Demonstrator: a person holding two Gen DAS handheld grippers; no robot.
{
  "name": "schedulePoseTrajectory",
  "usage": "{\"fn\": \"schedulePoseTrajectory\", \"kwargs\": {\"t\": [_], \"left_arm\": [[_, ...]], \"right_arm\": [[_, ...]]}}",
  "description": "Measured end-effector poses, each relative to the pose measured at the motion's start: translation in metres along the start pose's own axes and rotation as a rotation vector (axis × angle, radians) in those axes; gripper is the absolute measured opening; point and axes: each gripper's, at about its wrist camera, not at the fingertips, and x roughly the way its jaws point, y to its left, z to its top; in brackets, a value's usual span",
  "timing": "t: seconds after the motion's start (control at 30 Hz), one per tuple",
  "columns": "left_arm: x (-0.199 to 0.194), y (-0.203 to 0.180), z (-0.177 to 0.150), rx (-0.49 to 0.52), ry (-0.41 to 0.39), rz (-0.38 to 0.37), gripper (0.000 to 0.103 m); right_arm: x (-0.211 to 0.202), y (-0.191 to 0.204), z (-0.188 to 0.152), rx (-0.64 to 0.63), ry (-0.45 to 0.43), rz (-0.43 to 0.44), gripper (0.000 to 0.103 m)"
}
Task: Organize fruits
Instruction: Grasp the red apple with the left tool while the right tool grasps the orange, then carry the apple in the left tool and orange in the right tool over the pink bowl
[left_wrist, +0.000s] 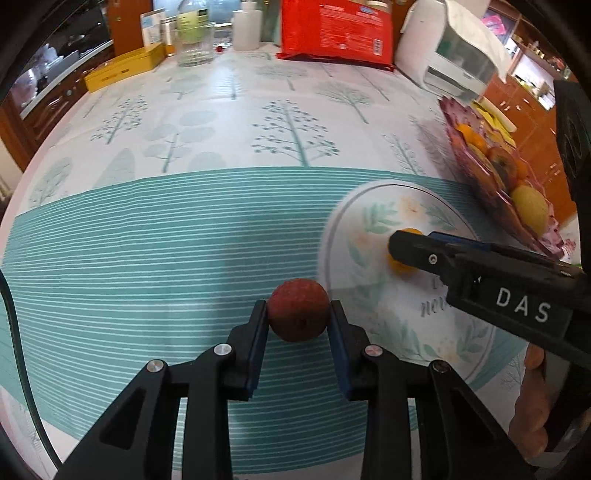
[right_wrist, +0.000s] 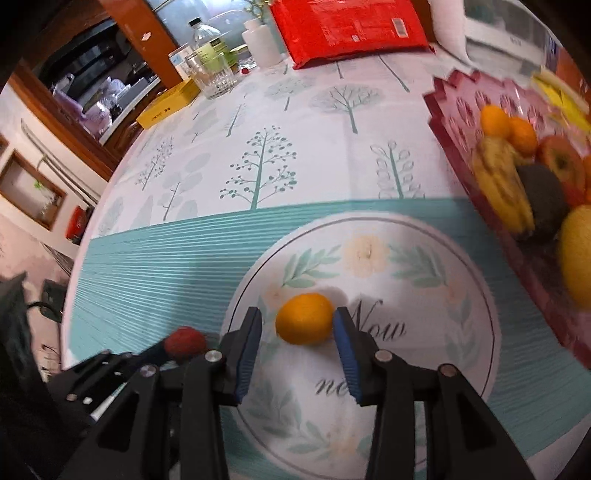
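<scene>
Left gripper: both blue pads pinched against a small red bumpy fruit, held over the teal striped band of the tablecloth, just beside the rim of the round floral plate

Right gripper: jaws around a small orange fruit over the plate; right pad touches its side, a thin gap shows at the left pad, so a firm grip cannot be told. In the left wrist view this gripper reaches in from the right, the orange fruit mostly hidden behind its finger

Pink patterned tray: right of the plate, near the table edge; holds bananas, oranges, an apple, a dark fruit, a large yellow fruit

Far end of table: red packet, glass tumbler, yellow box, white bottle, white appliance

Person's hand: lower right, behind the right gripper
</scene>
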Motion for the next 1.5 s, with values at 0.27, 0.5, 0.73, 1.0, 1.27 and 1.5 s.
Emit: {"fn": "schedulePoseTrajectory", "kwargs": {"t": [0.27, 0.5, 0.73, 1.0, 1.27, 1.5], "left_arm": [[-0.004, 0.011, 0.005, -0.038, -0.008, 0.022, 0.031], [-0.008, 0.007, 0.008, -0.051, -0.015, 0.037, 0.031], [-0.024, -0.016, 0.021, -0.024, -0.021, 0.048, 0.03], [-0.067, -0.076, 0.052, 0.05, -0.072, 0.014, 0.031], [-0.106, -0.154, 0.095, 0.139, -0.123, -0.012, 0.03], [-0.133, -0.216, 0.138, 0.206, -0.213, -0.004, 0.031]], "right_arm": [[0.009, -0.001, 0.002, -0.042, 0.008, -0.057, 0.04], [0.012, -0.008, -0.002, -0.032, 0.013, -0.033, 0.031], [-0.02, -0.013, -0.011, -0.043, -0.008, 0.003, 0.031], [-0.099, -0.041, -0.008, -0.035, -0.108, 0.03, 0.031], [-0.188, -0.093, 0.017, 0.008, -0.223, 0.016, 0.031], [-0.247, -0.136, 0.049, -0.019, -0.324, -0.044, 0.031]]}}
